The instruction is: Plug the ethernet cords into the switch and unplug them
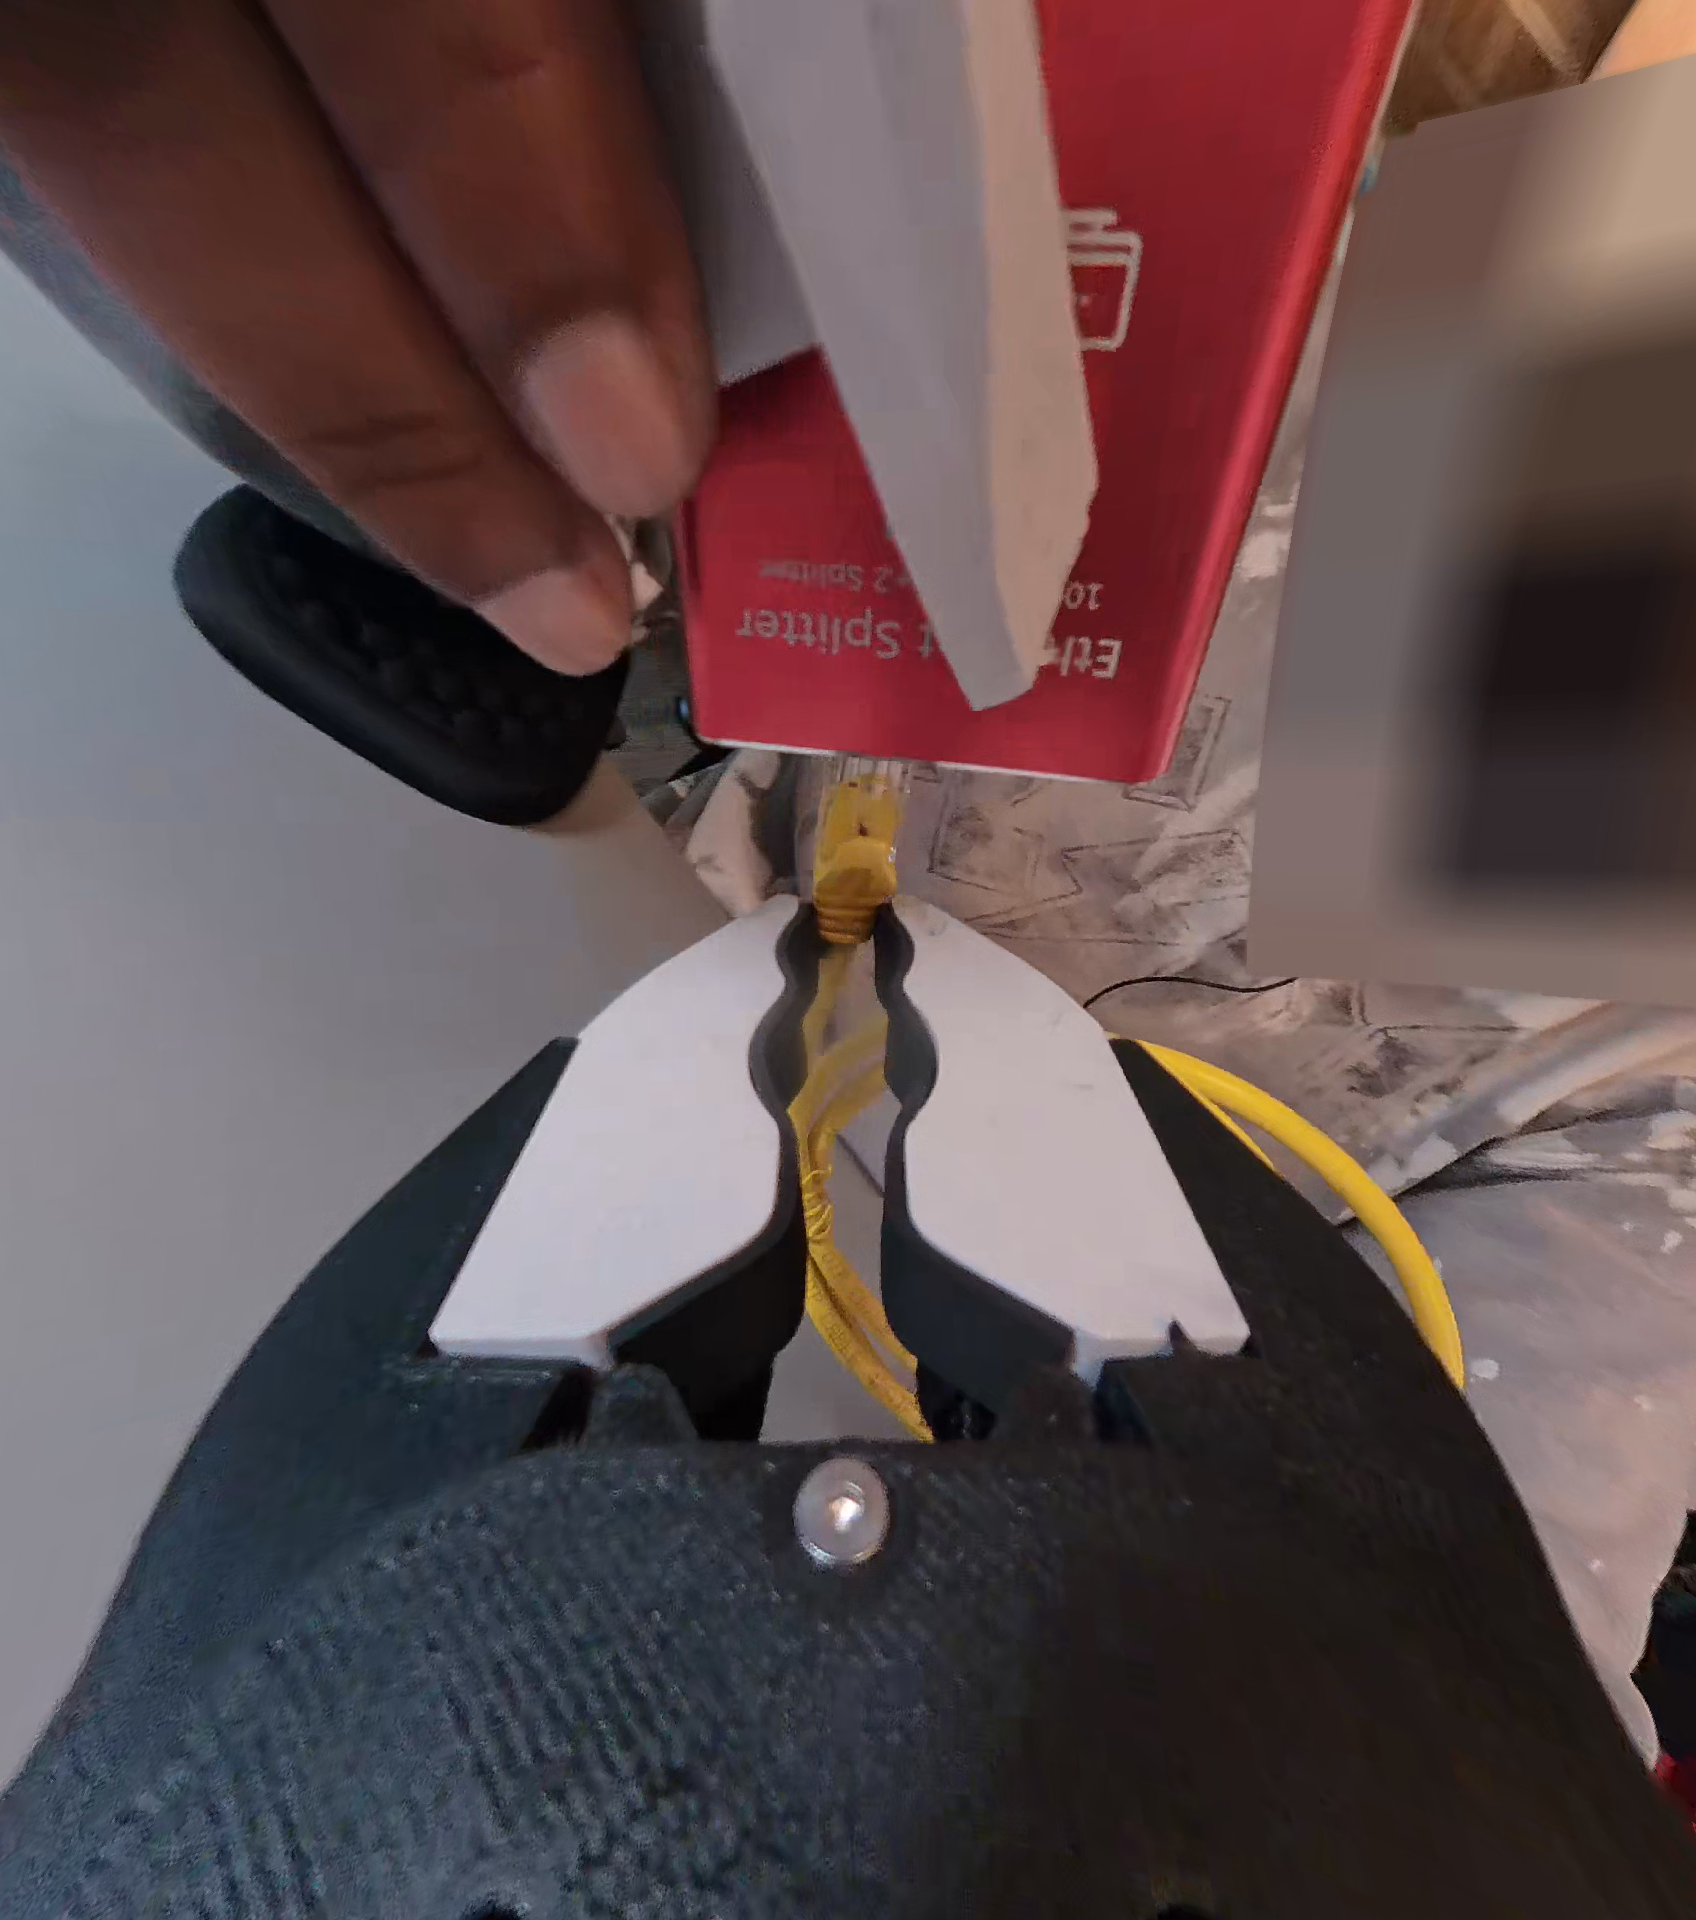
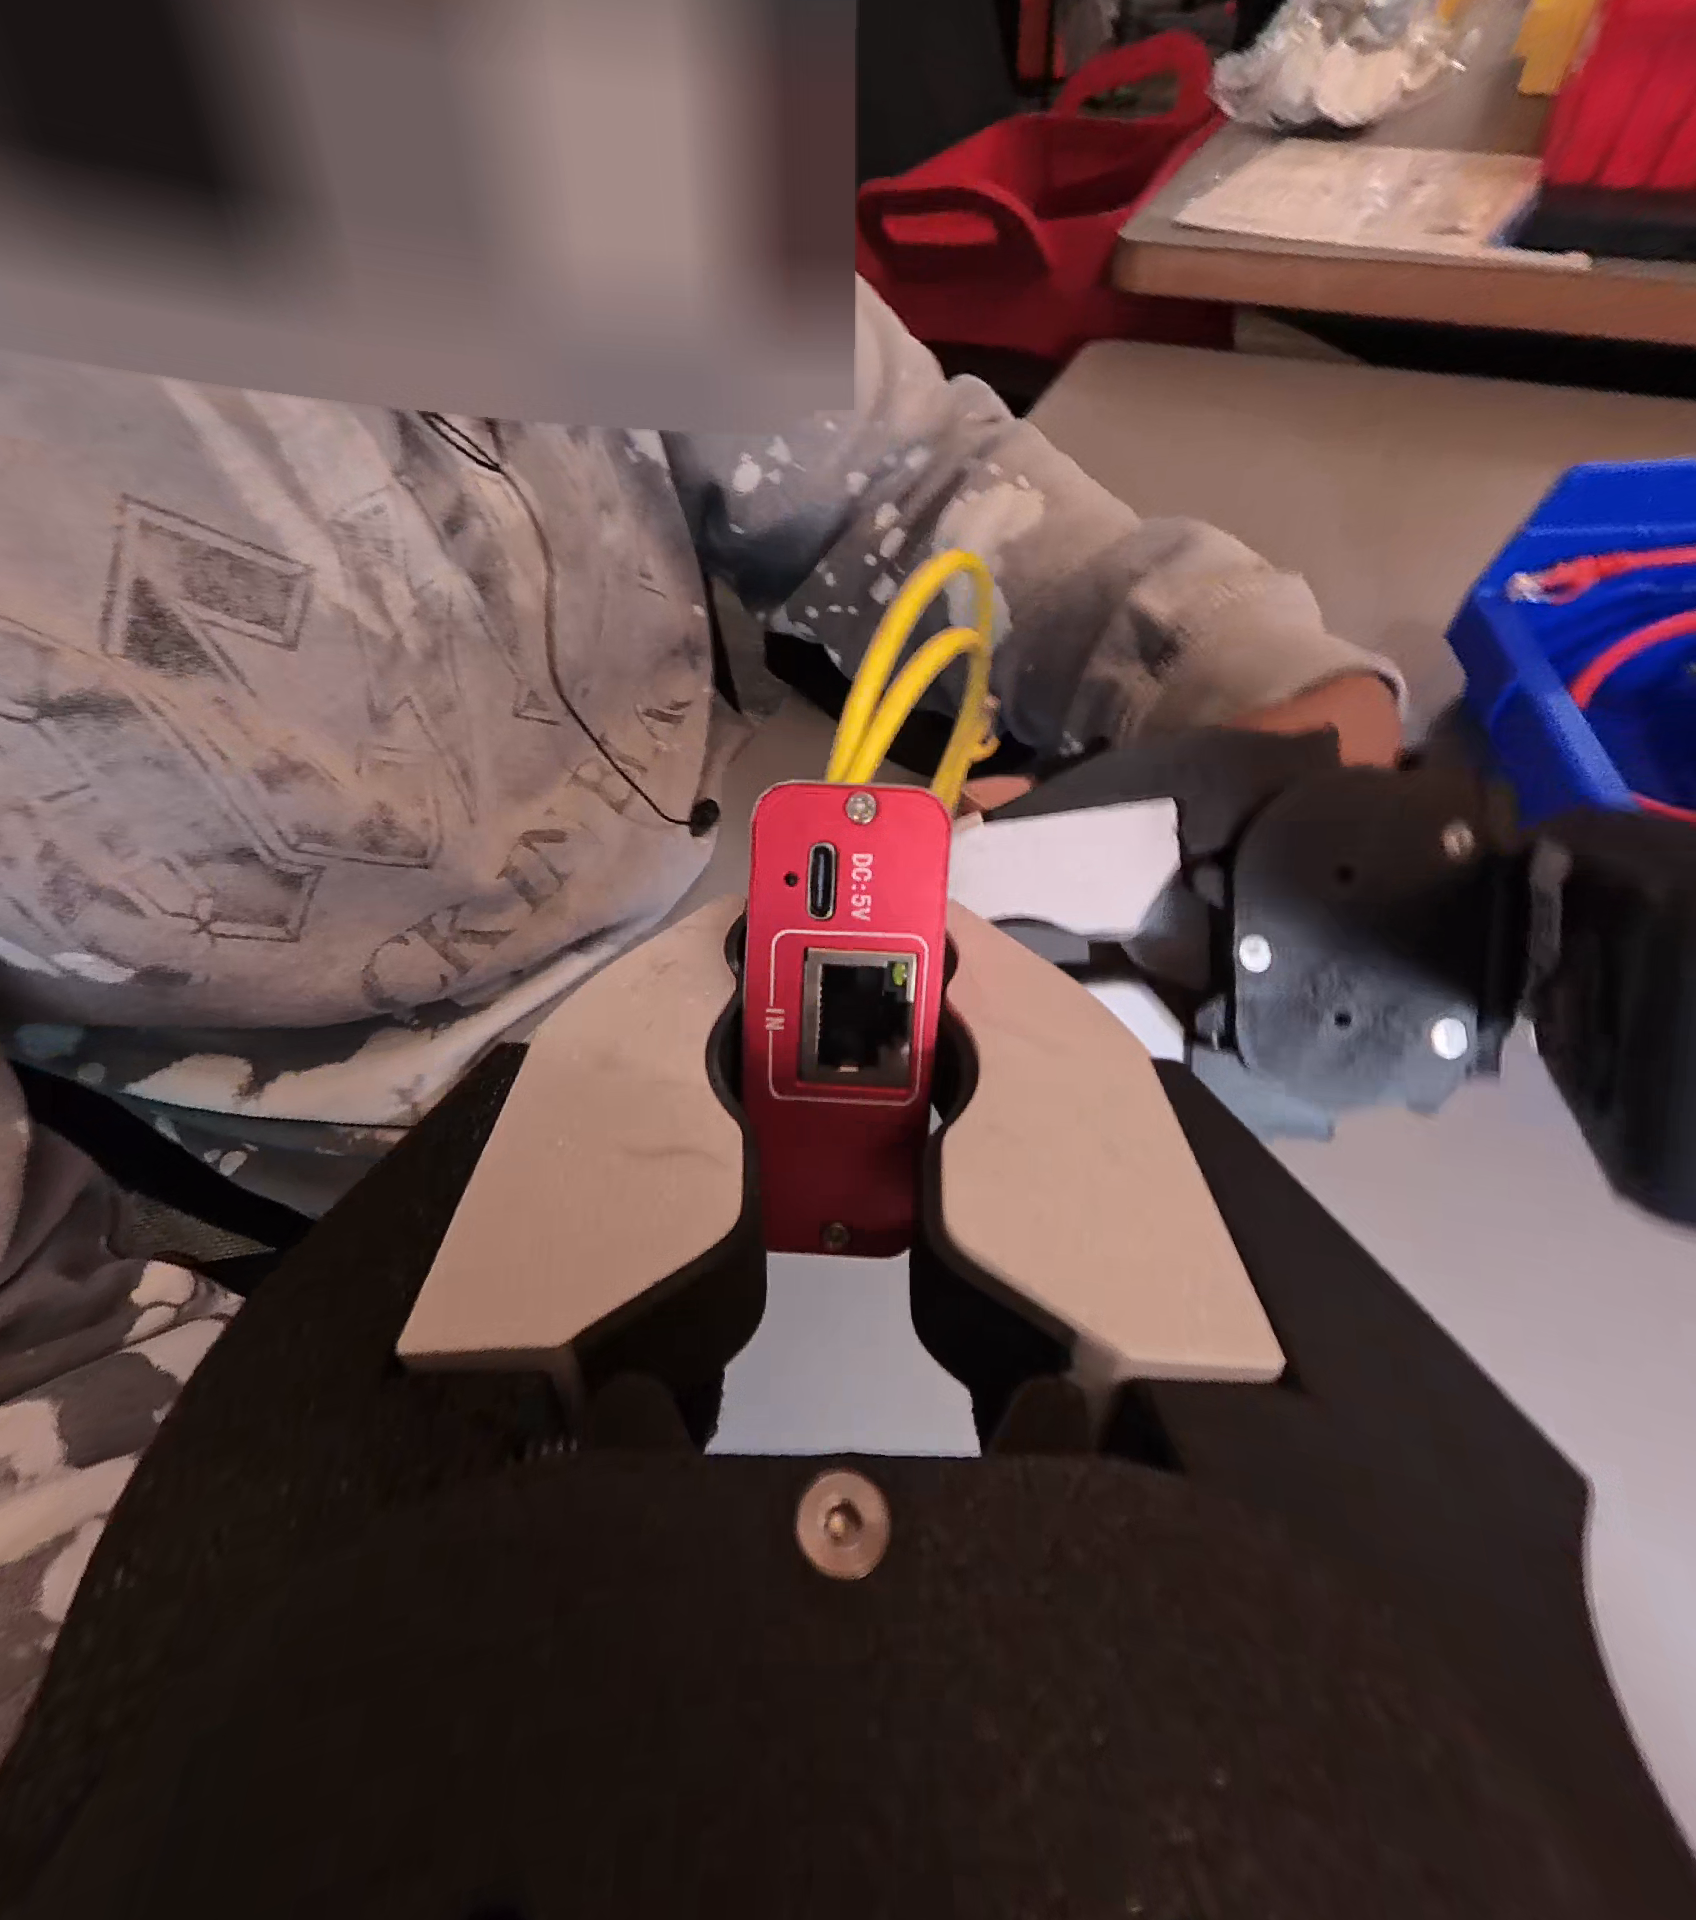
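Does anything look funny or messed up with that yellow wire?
A bit. The yellow cord looks twisted and bunched between the left claw fingers, near its plug at the red switch. Nothing looks broken.

Blue bin (image 2: 1571, 665) crowds right; grey table (image 2: 1446, 1455) open.

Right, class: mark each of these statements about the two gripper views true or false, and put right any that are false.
1. The right gripper clamps the red switch. True.
2. The left gripper grips a blue cord. False: it grips the yellow ethernet cord, just behind its plug.
3. The port facing the right wrist camera holds a plug. False: that port is empty.
4. A blue bin holds red cable. True.
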A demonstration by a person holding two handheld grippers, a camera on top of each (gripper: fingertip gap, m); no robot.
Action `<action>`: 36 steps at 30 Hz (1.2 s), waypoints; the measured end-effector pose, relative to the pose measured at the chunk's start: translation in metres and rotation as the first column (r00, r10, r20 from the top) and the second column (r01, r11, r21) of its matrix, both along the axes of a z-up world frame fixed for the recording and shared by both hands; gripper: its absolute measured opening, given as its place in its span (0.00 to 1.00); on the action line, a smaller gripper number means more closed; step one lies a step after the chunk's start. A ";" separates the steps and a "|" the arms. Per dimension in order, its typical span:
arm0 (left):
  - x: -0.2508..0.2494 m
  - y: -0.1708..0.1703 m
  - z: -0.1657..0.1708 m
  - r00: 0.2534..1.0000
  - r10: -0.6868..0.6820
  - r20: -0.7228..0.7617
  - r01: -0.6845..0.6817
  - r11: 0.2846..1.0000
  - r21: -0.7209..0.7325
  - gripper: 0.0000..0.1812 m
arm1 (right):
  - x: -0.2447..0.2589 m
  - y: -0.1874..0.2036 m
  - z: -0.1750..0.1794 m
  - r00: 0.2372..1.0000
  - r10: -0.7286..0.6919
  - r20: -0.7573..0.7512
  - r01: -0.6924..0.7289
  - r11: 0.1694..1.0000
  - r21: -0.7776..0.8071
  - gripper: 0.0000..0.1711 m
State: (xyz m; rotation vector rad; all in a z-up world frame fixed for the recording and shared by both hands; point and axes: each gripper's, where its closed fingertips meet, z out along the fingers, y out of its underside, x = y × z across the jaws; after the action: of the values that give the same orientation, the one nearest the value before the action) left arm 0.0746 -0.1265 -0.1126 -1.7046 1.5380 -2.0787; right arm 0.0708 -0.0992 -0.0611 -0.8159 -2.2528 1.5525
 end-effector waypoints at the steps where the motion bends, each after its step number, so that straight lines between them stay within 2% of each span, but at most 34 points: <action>1: 0.001 -0.001 0.001 1.000 -0.010 0.016 0.010 1.000 -0.017 0.06 | 0.001 -0.002 0.001 1.000 0.018 -0.005 -0.018 1.000 -0.010 0.16; 8: 0.009 -0.002 0.007 0.995 -0.017 0.094 0.026 0.995 -0.092 0.06 | 0.005 -0.007 0.001 0.998 0.053 0.013 -0.053 0.998 -0.027 0.16; 15: 0.017 0.005 0.019 0.988 0.063 0.141 -0.064 0.998 -0.003 0.05 | 0.008 -0.004 0.015 1.000 0.014 0.008 -0.013 0.999 -0.052 0.16; 20: 0.021 -0.001 0.014 0.992 0.055 0.112 -0.068 0.991 0.117 0.05 | 0.004 -0.016 0.014 0.997 0.069 0.043 -0.065 0.993 -0.095 0.17; 24: 0.022 -0.002 0.018 0.990 0.069 0.126 -0.088 0.985 0.147 0.05 | 0.005 -0.018 0.019 0.997 0.074 0.028 -0.071 0.992 -0.108 0.17; 29: 0.010 0.010 0.017 0.987 0.121 0.108 -0.139 0.975 0.172 0.06 | -0.004 -0.007 0.018 1.000 -0.020 0.003 0.020 0.998 -0.051 0.17; 33: 0.005 0.030 0.029 0.958 0.249 0.143 -0.279 0.924 0.262 0.06 | -0.012 0.011 0.032 0.989 -0.138 -0.055 0.134 0.988 -0.069 0.17; 36: -0.002 0.038 0.043 0.933 0.311 0.182 -0.349 0.905 0.243 0.07 | -0.022 0.024 0.044 0.961 -0.244 -0.133 0.235 0.969 -0.083 0.18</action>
State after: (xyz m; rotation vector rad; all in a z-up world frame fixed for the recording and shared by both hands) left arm 0.0730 -0.0880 -0.0696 -1.5553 1.3111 -1.6924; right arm 0.0491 -0.0748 -0.0166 -0.9264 -1.9323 1.5261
